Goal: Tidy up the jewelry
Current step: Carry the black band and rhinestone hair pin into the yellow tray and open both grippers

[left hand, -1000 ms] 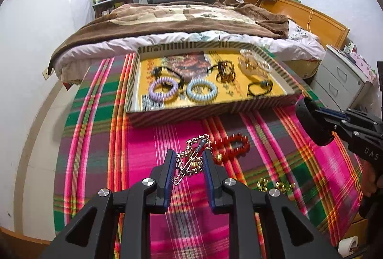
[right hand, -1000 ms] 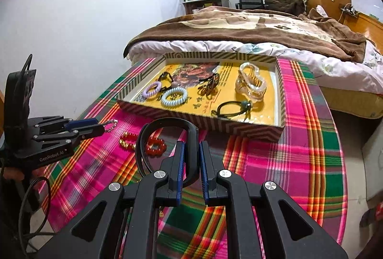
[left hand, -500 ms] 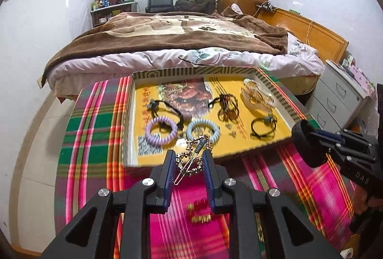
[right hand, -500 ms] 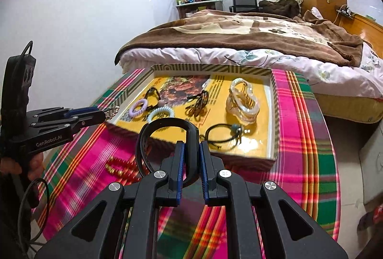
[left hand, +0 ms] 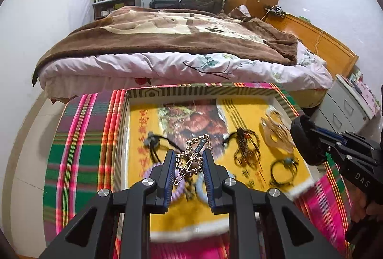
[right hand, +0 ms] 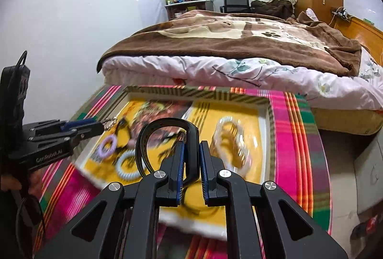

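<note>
My left gripper (left hand: 187, 164) is shut on a gold hair clip (left hand: 192, 158) with small beads and holds it above the yellow-lined tray (left hand: 167, 92). My right gripper (right hand: 191, 156) is shut on a black headband (right hand: 165, 139) and also hovers over the tray (right hand: 263, 115). In the tray lie a purple coil tie (right hand: 107, 146), a pale blue coil tie (right hand: 126, 167), black hair ties (left hand: 283, 169), a dark beaded piece (left hand: 246, 146) and a clear claw clip (left hand: 275, 132). The right gripper with the headband (left hand: 305, 139) shows at the right of the left wrist view.
The tray sits on a plaid pink and green cloth (left hand: 81, 151). A bed with a brown blanket (left hand: 167, 36) stands right behind the table. A grey drawer unit (left hand: 347, 108) is at the right. A white wall (right hand: 59, 43) is at the left.
Both grippers have moved forward from over the cloth to above the tray, each still holding its item. The red beaded bracelet on the cloth has dropped out of view.
</note>
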`<state>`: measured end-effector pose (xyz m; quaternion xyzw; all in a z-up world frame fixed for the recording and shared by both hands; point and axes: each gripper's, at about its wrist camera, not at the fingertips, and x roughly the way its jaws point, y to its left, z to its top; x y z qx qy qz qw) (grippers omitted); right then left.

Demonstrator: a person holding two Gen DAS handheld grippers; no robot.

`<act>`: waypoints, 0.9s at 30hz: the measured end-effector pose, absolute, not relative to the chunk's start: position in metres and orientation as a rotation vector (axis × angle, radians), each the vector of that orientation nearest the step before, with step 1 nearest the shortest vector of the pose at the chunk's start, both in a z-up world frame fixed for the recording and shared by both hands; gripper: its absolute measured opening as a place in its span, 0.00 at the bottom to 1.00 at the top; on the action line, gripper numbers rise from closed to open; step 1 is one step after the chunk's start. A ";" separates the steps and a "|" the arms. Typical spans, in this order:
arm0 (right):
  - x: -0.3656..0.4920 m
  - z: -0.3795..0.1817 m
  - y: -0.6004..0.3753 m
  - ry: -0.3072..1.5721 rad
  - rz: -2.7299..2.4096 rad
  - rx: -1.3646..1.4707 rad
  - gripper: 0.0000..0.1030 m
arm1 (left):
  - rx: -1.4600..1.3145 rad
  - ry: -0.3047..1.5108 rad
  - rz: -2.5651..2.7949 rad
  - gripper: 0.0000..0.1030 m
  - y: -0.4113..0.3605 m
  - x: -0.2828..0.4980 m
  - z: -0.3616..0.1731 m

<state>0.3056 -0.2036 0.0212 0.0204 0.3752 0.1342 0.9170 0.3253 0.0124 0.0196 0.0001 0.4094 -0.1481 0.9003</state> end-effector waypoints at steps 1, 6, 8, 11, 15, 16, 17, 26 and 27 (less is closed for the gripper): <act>0.312 0.020 -0.204 0.776 0.268 0.043 0.12 | 0.001 0.847 -0.305 0.22 0.011 0.332 0.018; 0.345 0.011 -0.202 0.803 0.233 0.028 0.12 | 0.018 0.872 -0.301 0.22 0.003 0.361 0.008; 0.356 0.007 -0.200 0.815 0.224 0.025 0.12 | 0.019 0.878 -0.301 0.22 -0.001 0.369 0.005; 0.373 -0.001 -0.199 0.841 0.207 0.015 0.12 | 0.021 0.892 -0.296 0.22 -0.005 0.383 -0.001; 0.389 -0.010 -0.197 0.870 0.180 -0.014 0.12 | 0.025 0.904 -0.296 0.22 -0.010 0.397 -0.008; 0.393 -0.012 -0.197 0.877 0.175 -0.017 0.12 | 0.020 0.908 -0.294 0.22 -0.010 0.400 -0.009; 0.397 -0.014 -0.197 0.886 0.169 -0.019 0.12 | 0.017 0.913 -0.291 0.22 -0.011 0.403 -0.011; 0.412 -0.018 -0.191 0.899 0.156 -0.056 0.12 | 0.014 0.945 -0.279 0.23 -0.016 0.416 -0.025; 0.413 -0.019 -0.189 0.901 0.157 -0.060 0.12 | 0.016 0.942 -0.276 0.23 -0.016 0.416 -0.026</act>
